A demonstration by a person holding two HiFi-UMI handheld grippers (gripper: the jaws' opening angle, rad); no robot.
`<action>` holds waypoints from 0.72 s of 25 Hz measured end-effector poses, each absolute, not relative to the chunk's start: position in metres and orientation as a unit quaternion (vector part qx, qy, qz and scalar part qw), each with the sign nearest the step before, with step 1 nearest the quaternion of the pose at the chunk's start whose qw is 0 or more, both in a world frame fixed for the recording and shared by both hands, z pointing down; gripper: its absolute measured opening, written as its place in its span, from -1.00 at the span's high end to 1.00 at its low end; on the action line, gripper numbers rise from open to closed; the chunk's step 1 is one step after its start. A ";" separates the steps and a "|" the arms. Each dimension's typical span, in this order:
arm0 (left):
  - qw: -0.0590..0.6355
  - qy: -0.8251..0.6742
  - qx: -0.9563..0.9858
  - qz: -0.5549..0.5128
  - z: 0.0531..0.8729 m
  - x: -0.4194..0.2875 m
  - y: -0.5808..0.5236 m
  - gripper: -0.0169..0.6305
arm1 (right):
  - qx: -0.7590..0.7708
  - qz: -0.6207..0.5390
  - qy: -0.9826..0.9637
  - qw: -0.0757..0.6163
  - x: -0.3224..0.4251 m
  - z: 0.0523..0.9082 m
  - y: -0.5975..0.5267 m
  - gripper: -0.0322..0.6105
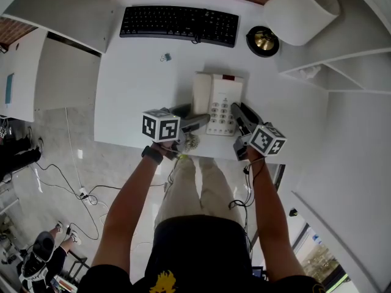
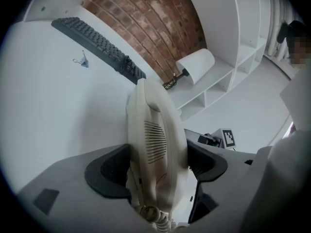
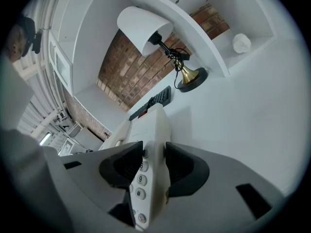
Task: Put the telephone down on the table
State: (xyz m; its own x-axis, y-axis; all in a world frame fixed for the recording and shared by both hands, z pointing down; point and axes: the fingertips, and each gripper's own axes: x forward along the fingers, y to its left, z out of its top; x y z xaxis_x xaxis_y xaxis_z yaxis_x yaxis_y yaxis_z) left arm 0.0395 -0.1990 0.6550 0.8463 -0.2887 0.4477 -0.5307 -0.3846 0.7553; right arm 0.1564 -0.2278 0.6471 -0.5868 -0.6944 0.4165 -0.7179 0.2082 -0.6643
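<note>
A cream telephone base (image 1: pixel 223 102) with its handset (image 1: pixel 201 93) on the left side is at the front middle of the white table (image 1: pixel 140 90). I cannot tell whether it rests on the surface or hangs just above it. My left gripper (image 1: pixel 198 122) comes in from the near side, and its pads press on both sides of the handset (image 2: pixel 155 144). The coiled cord (image 1: pixel 190 142) hangs below that gripper. My right gripper (image 1: pixel 239 116) is shut on the right edge of the base (image 3: pixel 153 130), beside the number keys.
A black keyboard (image 1: pixel 179 24) lies along the table's far edge, with a small binder clip (image 1: pixel 165 57) in front of it. A brass-footed lamp (image 1: pixel 263 40) with a white shade (image 1: pixel 302 5) stands at the back right. White shelving (image 1: pixel 342 66) borders the right side.
</note>
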 end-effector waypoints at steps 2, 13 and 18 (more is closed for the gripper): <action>0.498 -0.248 0.821 0.128 0.656 0.039 -0.199 -0.25 | 0.456 0.434 -0.777 0.014 0.157 0.647 -0.228 0.45; 0.473 -0.271 0.828 0.129 0.655 0.037 -0.203 -0.23 | 0.486 0.441 -0.755 -0.002 0.161 0.647 -0.225 0.46; 0.449 -0.310 0.829 0.124 0.652 0.034 -0.203 -0.22 | 0.495 0.440 -0.750 -0.001 0.163 0.649 -0.223 0.46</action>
